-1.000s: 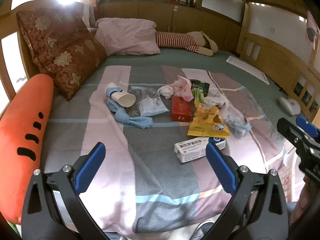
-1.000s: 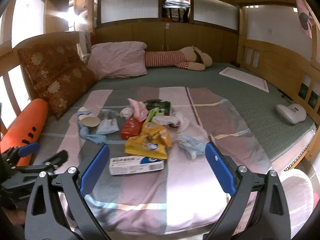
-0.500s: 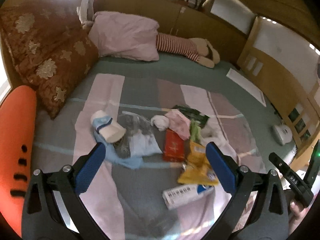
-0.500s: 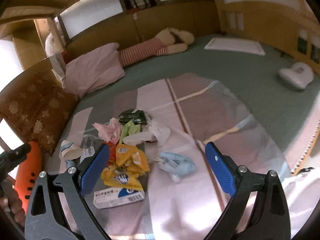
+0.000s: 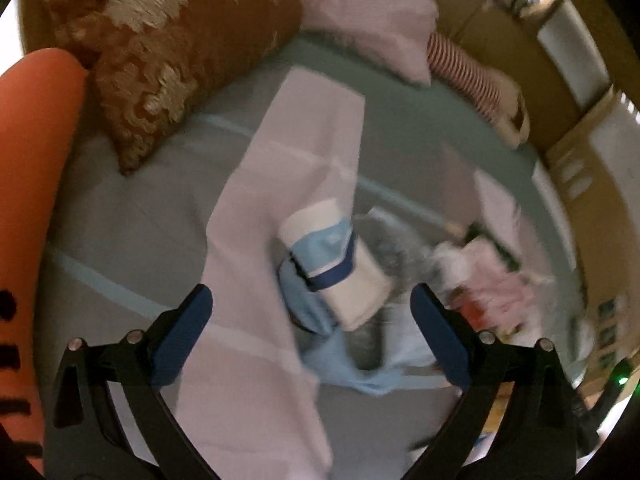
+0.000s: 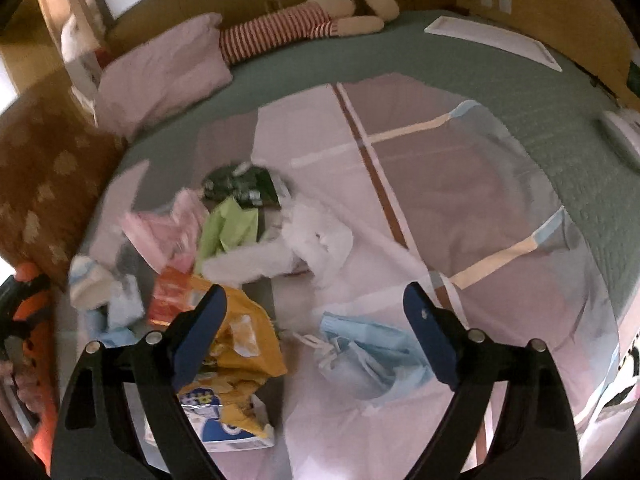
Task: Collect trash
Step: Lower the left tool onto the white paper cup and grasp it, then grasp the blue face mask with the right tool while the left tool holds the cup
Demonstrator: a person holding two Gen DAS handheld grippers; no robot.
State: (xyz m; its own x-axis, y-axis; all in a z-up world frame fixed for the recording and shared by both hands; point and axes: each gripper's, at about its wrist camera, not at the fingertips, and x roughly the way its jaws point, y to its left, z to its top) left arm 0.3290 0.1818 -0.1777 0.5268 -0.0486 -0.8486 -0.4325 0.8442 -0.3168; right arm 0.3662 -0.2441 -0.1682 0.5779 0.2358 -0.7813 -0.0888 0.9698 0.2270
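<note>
Trash lies scattered on a striped bedspread (image 5: 256,216). A white and blue paper cup (image 5: 336,264) lies on its side over a light blue rag (image 5: 344,364), just ahead of my left gripper (image 5: 312,324), whose jaws are closing with nothing between the pads. In the right wrist view, a crumpled blue face mask (image 6: 368,352) lies between the wide fingers of my right gripper (image 6: 316,320), which is also closing and apart from it. A yellow snack bag (image 6: 240,344), a white box (image 6: 228,436), a red packet (image 6: 168,300), white tissue (image 6: 316,240) and green and pink wrappers lie to the left.
An orange carrot plush (image 5: 28,184) and a brown patterned cushion (image 5: 152,44) border the left side. A pink pillow (image 6: 160,76) and a striped stuffed toy (image 6: 304,28) lie at the head of the green mattress (image 6: 480,72). A wooden bed frame rings it.
Both grippers have dropped closer to the bed. The left one swung left toward the paper cup; the right one came down over the blue face mask. Both pairs of jaws look slightly narrower.
</note>
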